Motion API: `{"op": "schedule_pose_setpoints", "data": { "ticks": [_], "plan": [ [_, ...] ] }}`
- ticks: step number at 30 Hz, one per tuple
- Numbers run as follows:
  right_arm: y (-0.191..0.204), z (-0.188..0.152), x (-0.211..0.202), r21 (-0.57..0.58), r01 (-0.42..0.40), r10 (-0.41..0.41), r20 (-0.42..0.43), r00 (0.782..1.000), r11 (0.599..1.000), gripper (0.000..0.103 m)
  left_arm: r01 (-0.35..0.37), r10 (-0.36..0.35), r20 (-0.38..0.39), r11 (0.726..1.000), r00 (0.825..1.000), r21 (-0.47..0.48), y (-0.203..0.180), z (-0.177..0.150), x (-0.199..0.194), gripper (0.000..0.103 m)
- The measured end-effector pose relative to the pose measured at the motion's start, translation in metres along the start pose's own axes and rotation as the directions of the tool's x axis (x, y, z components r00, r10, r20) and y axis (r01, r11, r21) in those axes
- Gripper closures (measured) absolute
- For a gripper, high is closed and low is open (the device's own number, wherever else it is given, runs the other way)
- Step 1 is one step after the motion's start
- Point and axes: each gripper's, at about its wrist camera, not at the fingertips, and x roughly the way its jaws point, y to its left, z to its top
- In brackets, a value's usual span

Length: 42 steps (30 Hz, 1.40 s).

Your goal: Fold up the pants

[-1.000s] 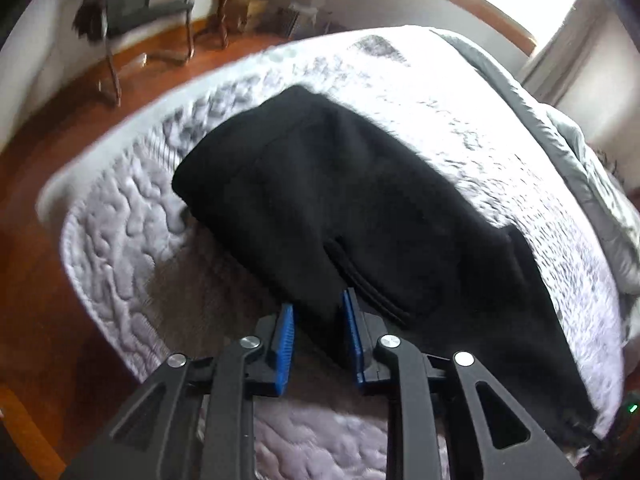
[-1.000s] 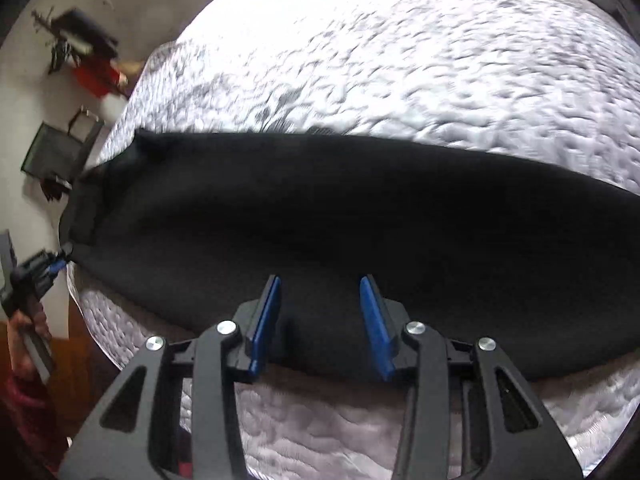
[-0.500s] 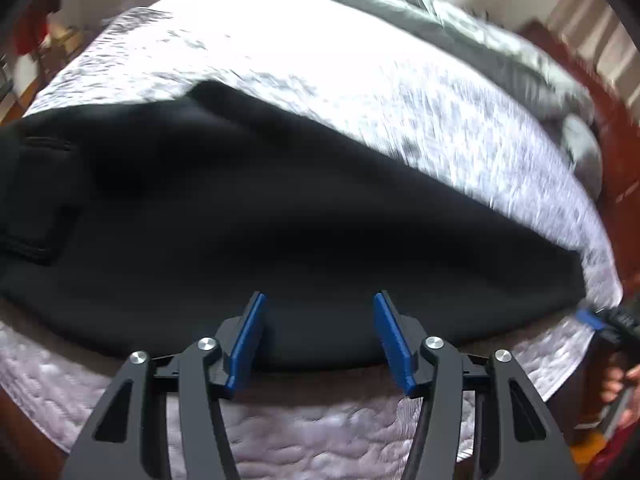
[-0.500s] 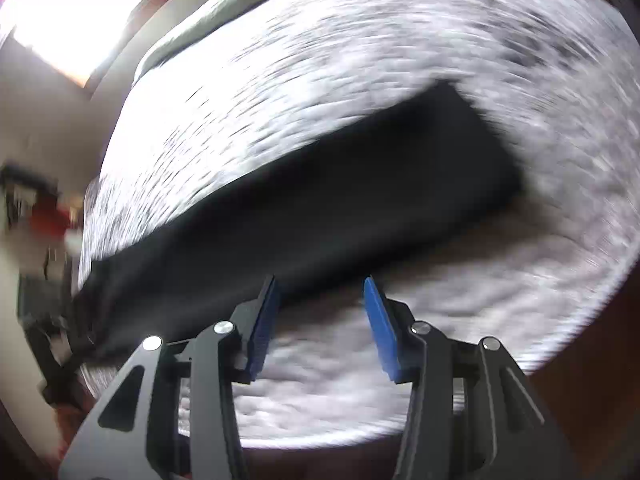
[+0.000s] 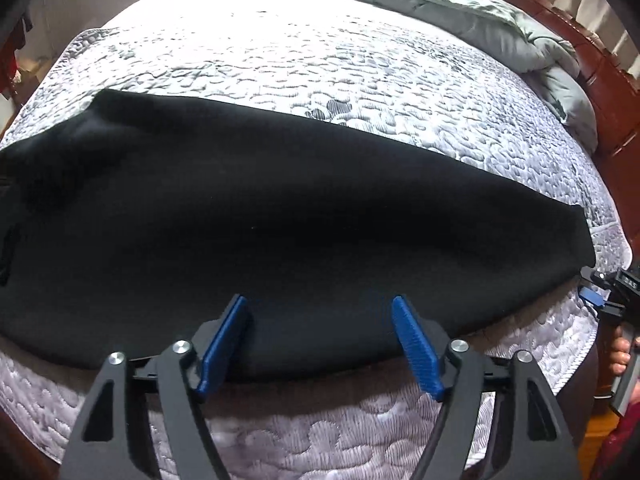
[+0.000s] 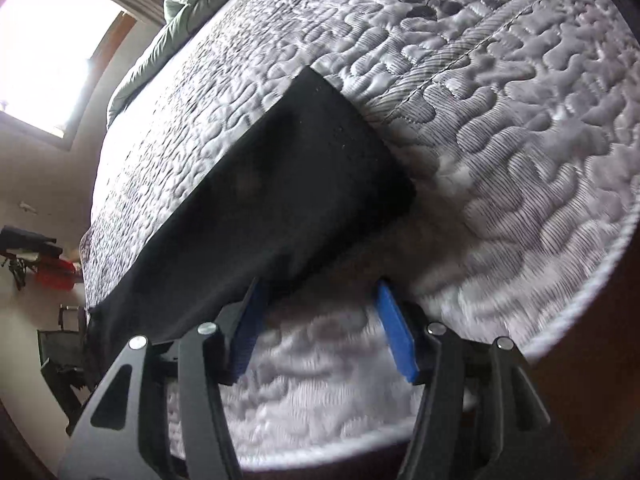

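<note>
The pants (image 5: 280, 216) lay flat in one long black strip across the near edge of the bed (image 5: 320, 60). They looked soft, limp and light, likely to sag; best pinched at the hem corners. The left gripper (image 5: 320, 340) hovered over their near edge, jaws wide and opening, nothing pinched. The right gripper (image 6: 320, 328) was opening too, empty, beside the hem. Only the left view showed the full strip; only the right view showed the hem close.
</note>
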Motion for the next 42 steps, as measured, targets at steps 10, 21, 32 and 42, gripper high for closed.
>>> {"op": "schedule_pose_setpoints", "data": {
  "ticks": [10, 21, 32, 42],
  "plan": [
    [0.004, 0.036, 0.001, 0.008, -0.212, 0.211, 0.078, 0.974, 0.977, 0.094, -0.026, 0.028, 0.024, 0.996, 0.999, -0.085, 0.032, 0.002, -0.014, 0.027],
    [-0.019, 0.049, 0.003, 0.044, -0.054, 0.05, 0.086, 0.995, 0.998, 0.094, -0.147, 0.153, 0.061, 0.985, 0.986, -0.09, 0.068, -0.001, 0.001, 0.025],
    [0.115, 0.02, -0.063, -0.269, 0.017, 0.047, 0.229, 0.972, 0.963, 0.094, -0.061, 0.082, 0.112, 0.982, 0.99, -0.179, 0.09, 0.001, -0.044, 0.023],
    [0.318, -0.08, -0.008, -0.649, 0.01, 0.073, 0.102, 0.992, 0.76, 0.094, -0.031, 0.077, 0.163, 0.964, 0.984, -0.263, 0.134, -0.017, -0.078, 0.023]
  ]
}}
